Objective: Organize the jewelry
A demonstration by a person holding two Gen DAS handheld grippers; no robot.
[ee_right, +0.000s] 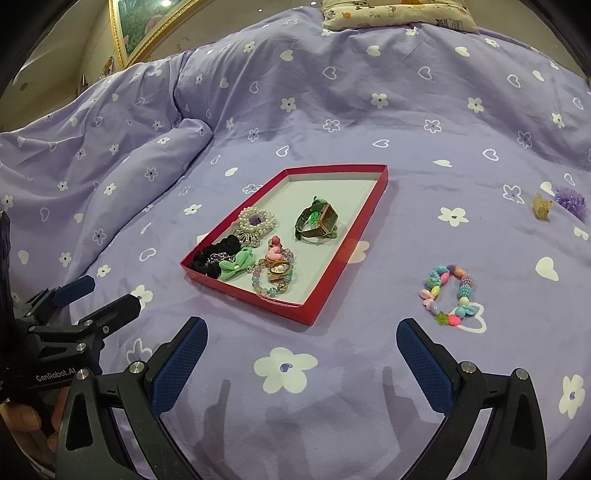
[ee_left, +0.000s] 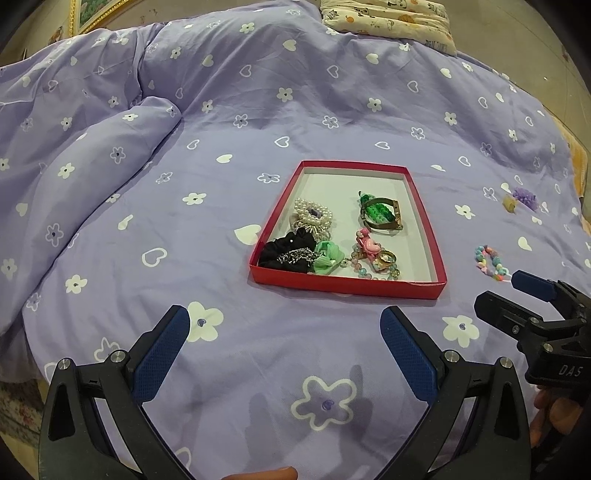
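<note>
A red tray (ee_left: 424, 221) (ee_right: 332, 280) lies on the purple bedspread and holds a pearl piece (ee_left: 312, 216), black scrunchie (ee_left: 284, 253), green bow (ee_left: 327, 260), watch (ee_left: 380, 214) (ee_right: 319, 219) and a pink beaded piece (ee_right: 275, 271). A pastel bead bracelet (ee_right: 448, 293) (ee_left: 491, 262) lies right of the tray. A yellow clip (ee_right: 541, 208) and purple flower (ee_right: 571, 201) lie far right. My left gripper (ee_left: 284, 347) is open and empty in front of the tray. My right gripper (ee_right: 301, 358) is open and empty, near the bracelet.
The purple flowered duvet (ee_left: 258, 92) bunches into a fold at the left (ee_left: 92, 155). A patterned pillow (ee_left: 391, 18) lies at the far end. A framed picture (ee_right: 147, 22) hangs on the wall at back left.
</note>
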